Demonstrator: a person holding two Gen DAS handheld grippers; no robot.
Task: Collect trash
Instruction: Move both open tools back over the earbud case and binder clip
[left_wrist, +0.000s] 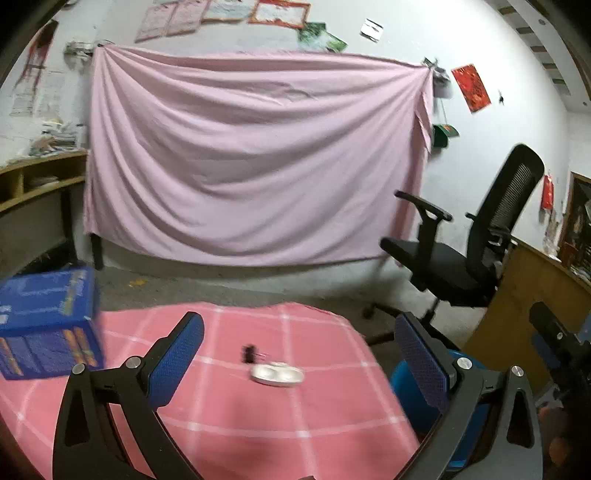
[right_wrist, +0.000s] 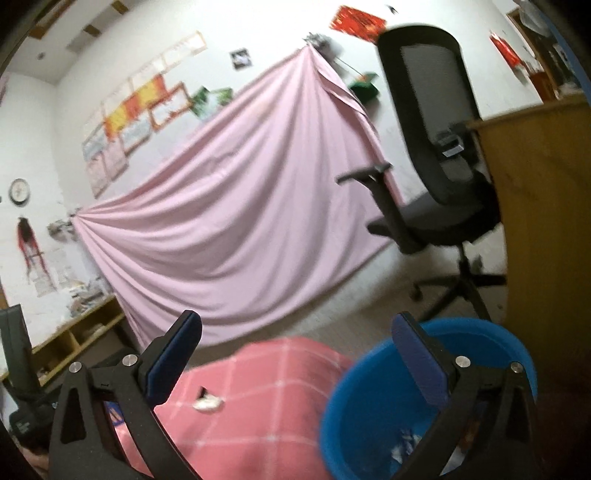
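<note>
Both sets of tongs stand wide and empty, left tongs and right tongs, raised above the pink checked cloth on the tabletop. A crumpled white wrapper lies mid-cloth beside a small dark scrap. The round blue plastic bin sits just off the tabletop's edge, handy for drops, with scraps already inside.

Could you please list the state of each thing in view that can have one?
left gripper: open, empty.
right gripper: open, empty.
blue bin: upright beside the table, trash inside.
white tray: lying on the pink tablecloth, not collected.
blue box: closed, on the table's corner.
office chair: unoccupied.
</note>
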